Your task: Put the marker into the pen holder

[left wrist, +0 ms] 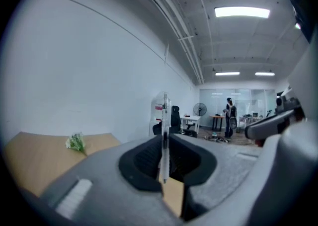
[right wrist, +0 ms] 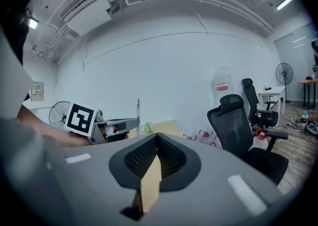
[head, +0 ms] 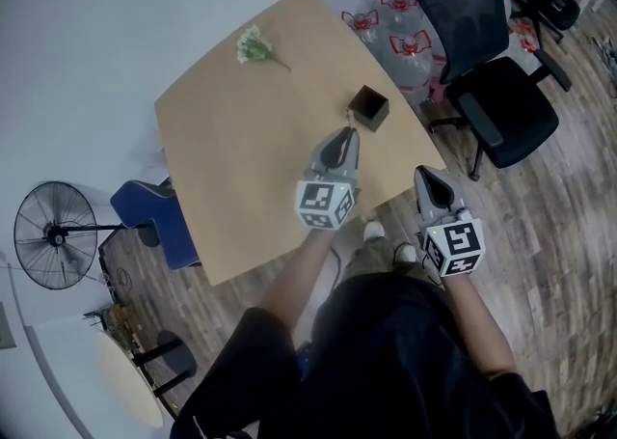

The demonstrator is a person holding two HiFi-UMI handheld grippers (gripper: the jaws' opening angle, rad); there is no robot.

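A thin white marker (left wrist: 164,130) stands upright between the jaws of my left gripper (left wrist: 164,145), which is shut on it. In the head view this gripper (head: 347,132) hovers over the tan table (head: 241,157), just short of the dark square pen holder (head: 368,107). The right gripper view also shows the marker (right wrist: 138,109) sticking up from the left gripper's tip. My right gripper (head: 428,174) hangs off the table's right edge. Its jaws (right wrist: 157,136) meet at the tips with nothing between them.
A small bunch of white flowers (head: 253,46) lies at the table's far side. A black office chair (head: 492,90) and water jugs (head: 400,32) stand to the right. A floor fan (head: 53,230) and a blue chair (head: 154,215) are on the left.
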